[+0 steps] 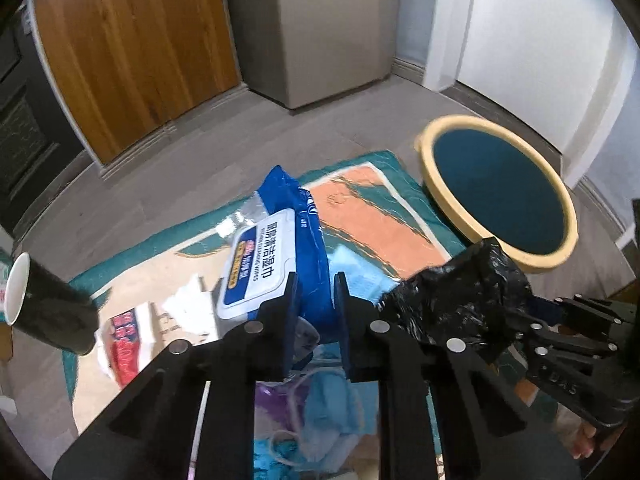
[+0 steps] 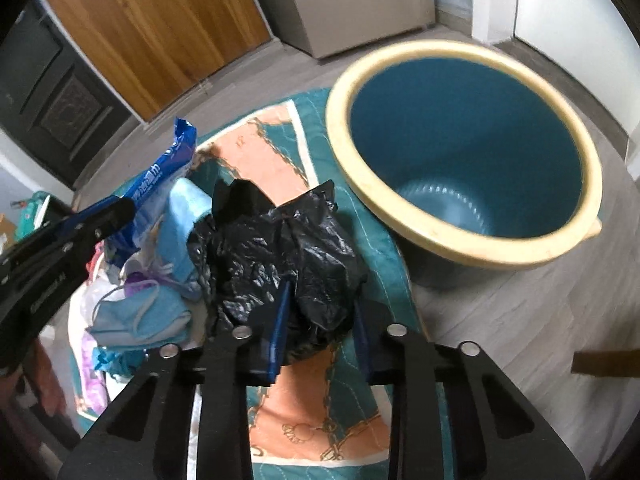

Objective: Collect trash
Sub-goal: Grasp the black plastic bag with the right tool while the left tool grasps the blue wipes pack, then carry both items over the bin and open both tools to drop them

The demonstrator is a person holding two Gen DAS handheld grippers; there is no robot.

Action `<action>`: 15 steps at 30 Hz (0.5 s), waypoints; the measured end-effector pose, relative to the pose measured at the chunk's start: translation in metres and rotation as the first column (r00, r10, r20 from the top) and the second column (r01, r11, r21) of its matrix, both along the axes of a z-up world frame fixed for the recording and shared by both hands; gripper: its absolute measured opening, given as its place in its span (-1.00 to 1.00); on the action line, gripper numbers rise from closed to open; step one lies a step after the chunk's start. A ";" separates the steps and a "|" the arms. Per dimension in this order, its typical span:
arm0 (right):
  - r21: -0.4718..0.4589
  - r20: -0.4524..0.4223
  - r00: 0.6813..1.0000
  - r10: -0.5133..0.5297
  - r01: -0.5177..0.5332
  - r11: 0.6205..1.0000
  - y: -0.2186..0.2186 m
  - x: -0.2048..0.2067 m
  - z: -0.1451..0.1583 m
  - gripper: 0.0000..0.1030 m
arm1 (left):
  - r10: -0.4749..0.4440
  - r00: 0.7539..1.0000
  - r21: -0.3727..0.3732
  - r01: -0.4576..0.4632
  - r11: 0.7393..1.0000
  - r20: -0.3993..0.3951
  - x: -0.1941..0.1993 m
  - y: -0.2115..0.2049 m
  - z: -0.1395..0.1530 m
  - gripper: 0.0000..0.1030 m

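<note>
A: While your left hand-held gripper (image 1: pixel 316 296) pinches the blue wipes pack (image 1: pixel 280 248) by one edge, it could slip out.

B: Your right hand-held gripper (image 2: pixel 320 320) clamps the crumpled black bag (image 2: pixel 280 256) over the mat (image 2: pixel 340 400); loose plastic may snag the bin (image 2: pixel 460 248) rim beside it.

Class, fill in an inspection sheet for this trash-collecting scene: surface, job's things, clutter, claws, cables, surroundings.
Surface: patterned teal and orange mat on grey floor.
Job's things: blue wipes pack; crumpled black bag; empty blue bin with cream rim.
Clutter: blue face masks, wrappers, paper cup.
Claws: left claw shut on the wipes pack; right claw shut on the black bag.
Cables: nothing seen.
Surroundings: wooden doors, grey cabinet, white wall.
</note>
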State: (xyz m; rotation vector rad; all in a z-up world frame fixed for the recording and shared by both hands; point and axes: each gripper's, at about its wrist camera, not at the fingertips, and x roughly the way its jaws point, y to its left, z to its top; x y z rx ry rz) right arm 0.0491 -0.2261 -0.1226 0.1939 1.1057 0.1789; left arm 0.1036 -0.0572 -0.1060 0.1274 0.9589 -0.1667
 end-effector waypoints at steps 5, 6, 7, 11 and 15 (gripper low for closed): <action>-0.004 0.066 0.998 -0.011 0.012 1.000 -0.001 -0.007 0.019 -0.59 | 0.032 0.998 -0.026 -0.031 0.999 0.049 -0.007 0.013 0.019 -0.79; -0.007 0.079 0.997 -0.015 0.015 1.000 -0.001 -0.008 0.023 -0.59 | 0.039 0.997 -0.028 -0.038 0.999 0.060 -0.009 0.015 0.024 -0.80; -0.012 0.089 0.996 -0.016 0.017 1.000 -0.003 -0.006 0.025 -0.59 | 0.044 0.997 -0.030 -0.042 0.999 0.069 -0.010 0.017 0.028 -0.81; -0.027 0.156 0.987 -0.032 0.037 0.999 -0.009 -0.010 0.045 -0.59 | 0.061 0.990 -0.049 -0.055 0.997 0.128 -0.014 0.020 0.050 -0.84; -0.053 0.214 0.975 -0.054 0.067 0.996 -0.020 -0.009 0.067 -0.60 | 0.071 0.980 -0.085 -0.056 0.995 0.187 -0.014 0.019 0.073 -0.87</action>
